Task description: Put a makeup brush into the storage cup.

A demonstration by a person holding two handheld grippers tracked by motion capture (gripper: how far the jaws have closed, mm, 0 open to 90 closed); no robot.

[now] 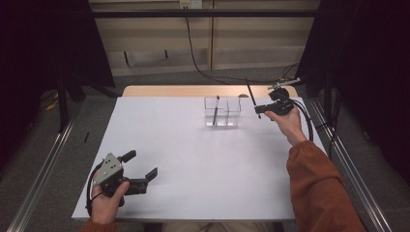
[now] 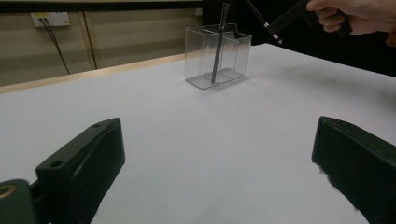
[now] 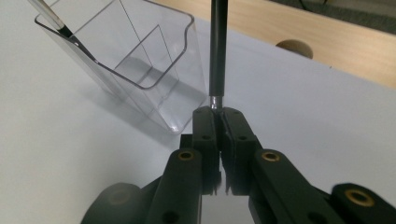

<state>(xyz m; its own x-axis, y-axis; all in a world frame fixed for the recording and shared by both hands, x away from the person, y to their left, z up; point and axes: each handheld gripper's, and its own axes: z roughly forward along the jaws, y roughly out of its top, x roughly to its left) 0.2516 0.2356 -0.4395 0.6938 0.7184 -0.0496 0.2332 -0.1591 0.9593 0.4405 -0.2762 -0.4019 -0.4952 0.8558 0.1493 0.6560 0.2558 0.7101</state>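
The right gripper (image 1: 261,109), upper right of the high view, is clamping a dark pen (image 1: 252,98) tilted near-upright just right of the clear holder (image 1: 223,112) at upper centre, while the left gripper (image 1: 143,170) is sitting wide and empty, lower left, much farther away.

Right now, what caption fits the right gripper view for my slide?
Right tool shut on a black pen beside a clear box on a white table.
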